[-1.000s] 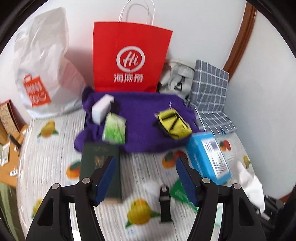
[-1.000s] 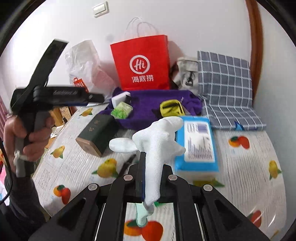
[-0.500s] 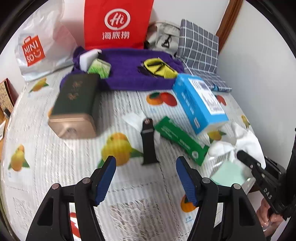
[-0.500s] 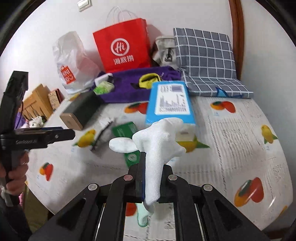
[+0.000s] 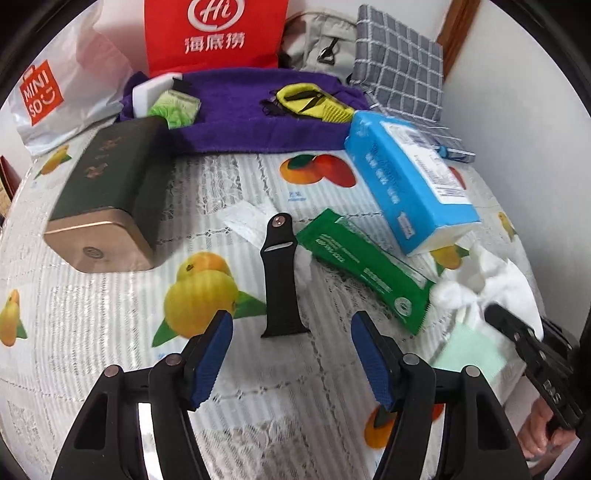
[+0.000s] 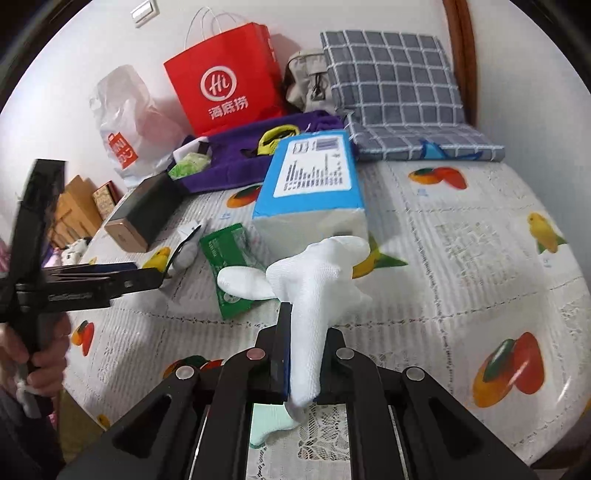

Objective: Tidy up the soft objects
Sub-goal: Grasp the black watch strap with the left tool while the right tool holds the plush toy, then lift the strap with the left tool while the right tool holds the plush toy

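My right gripper point(image 6: 301, 332) is shut on a white sock point(image 6: 314, 280) with a mint-green toe, held above the fruit-print table. The sock also shows at the right of the left wrist view point(image 5: 495, 284). My left gripper point(image 5: 291, 328) is open and empty, low over the table, with a black watch strap point(image 5: 280, 273) lying just ahead between its fingers. A purple towel point(image 5: 240, 110) lies at the back with a yellow pouch point(image 5: 314, 103), a green packet point(image 5: 177, 109) and a white block point(image 5: 151, 92) on it.
A blue tissue pack point(image 5: 406, 177), a green sachet point(image 5: 365, 266) and a dark green tin point(image 5: 107, 192) lie on the table. A red paper bag point(image 5: 214, 33), a white plastic bag point(image 5: 55, 92), a beige bag point(image 5: 317, 48) and a grey checked cushion point(image 6: 395, 96) stand at the back.
My left gripper has pulled back from the towel and come down over the black strap. My right gripper has drawn back toward the table's front edge, still holding the sock.
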`<state>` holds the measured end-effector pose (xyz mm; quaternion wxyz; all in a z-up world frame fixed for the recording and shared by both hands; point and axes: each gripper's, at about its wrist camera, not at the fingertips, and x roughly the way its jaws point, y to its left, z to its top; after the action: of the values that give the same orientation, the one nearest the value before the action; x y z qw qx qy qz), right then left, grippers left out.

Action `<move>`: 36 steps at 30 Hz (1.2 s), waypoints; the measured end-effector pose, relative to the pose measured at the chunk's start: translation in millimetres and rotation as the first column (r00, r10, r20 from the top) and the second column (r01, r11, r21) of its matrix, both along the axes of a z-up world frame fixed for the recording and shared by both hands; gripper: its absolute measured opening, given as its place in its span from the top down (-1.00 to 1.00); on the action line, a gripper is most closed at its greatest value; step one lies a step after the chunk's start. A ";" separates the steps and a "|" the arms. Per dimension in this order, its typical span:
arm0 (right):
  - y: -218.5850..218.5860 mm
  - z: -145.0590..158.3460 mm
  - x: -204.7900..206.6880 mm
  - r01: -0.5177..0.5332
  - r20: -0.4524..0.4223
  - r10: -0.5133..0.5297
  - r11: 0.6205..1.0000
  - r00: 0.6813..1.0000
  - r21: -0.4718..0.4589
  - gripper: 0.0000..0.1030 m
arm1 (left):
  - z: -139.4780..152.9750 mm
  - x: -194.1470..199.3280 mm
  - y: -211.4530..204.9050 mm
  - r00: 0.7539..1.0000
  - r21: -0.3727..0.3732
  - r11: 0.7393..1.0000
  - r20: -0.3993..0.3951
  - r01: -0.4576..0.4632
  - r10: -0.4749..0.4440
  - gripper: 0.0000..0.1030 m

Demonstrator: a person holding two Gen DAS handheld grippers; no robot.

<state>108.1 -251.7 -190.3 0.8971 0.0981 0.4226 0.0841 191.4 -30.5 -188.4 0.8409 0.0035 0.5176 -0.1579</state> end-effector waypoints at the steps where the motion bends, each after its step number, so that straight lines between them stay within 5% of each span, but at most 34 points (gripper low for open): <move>1: -0.8 -1.5 0.6 -0.002 0.000 0.002 1.000 1.000 0.004 0.84 | -4.1 3.5 -1.5 1.000 -0.003 1.000 -0.003 -0.007 0.007 -0.15; 7: -3.5 -11.7 5.0 -0.005 -0.016 0.005 1.000 1.000 0.003 0.84 | -18.1 15.0 -11.6 1.000 0.058 0.998 0.023 -0.009 0.008 0.10; 9: -5.8 -14.1 6.6 -0.003 -0.022 0.003 1.000 1.000 0.007 0.84 | -18.2 14.5 -14.2 0.999 0.090 0.996 0.036 -0.007 0.004 0.49; 12: -9.3 -14.6 8.4 0.001 -0.026 -0.001 1.000 1.000 0.017 0.84 | -17.2 14.6 -9.9 1.000 0.060 0.998 0.021 -0.005 0.004 0.65; 24: -9.9 -3.6 -2.6 0.031 -0.015 -0.031 0.999 0.999 0.010 0.84 | 5.5 -20.7 22.7 0.997 0.081 0.996 0.061 -0.042 0.037 0.65; 32: -8.2 5.6 -14.5 0.032 0.003 -0.032 0.999 0.999 -0.003 0.84 | -12.1 -48.8 47.0 0.997 0.148 0.986 0.012 -0.072 0.071 0.63; 34: -6.3 6.7 -15.7 0.027 0.005 -0.027 1.000 1.000 -0.005 0.84 | -14.6 -53.4 45.8 0.998 0.167 0.984 0.034 -0.062 0.057 0.51; 36: -4.0 7.8 -17.0 0.020 0.007 -0.020 1.000 1.000 -0.009 0.84 | -16.4 -53.6 45.0 0.998 0.174 0.983 0.029 -0.051 0.047 0.05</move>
<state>91.1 -255.7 -182.5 0.8997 0.0979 0.4189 0.0735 137.8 14.5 -204.8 0.8472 0.0665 0.5191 -0.0911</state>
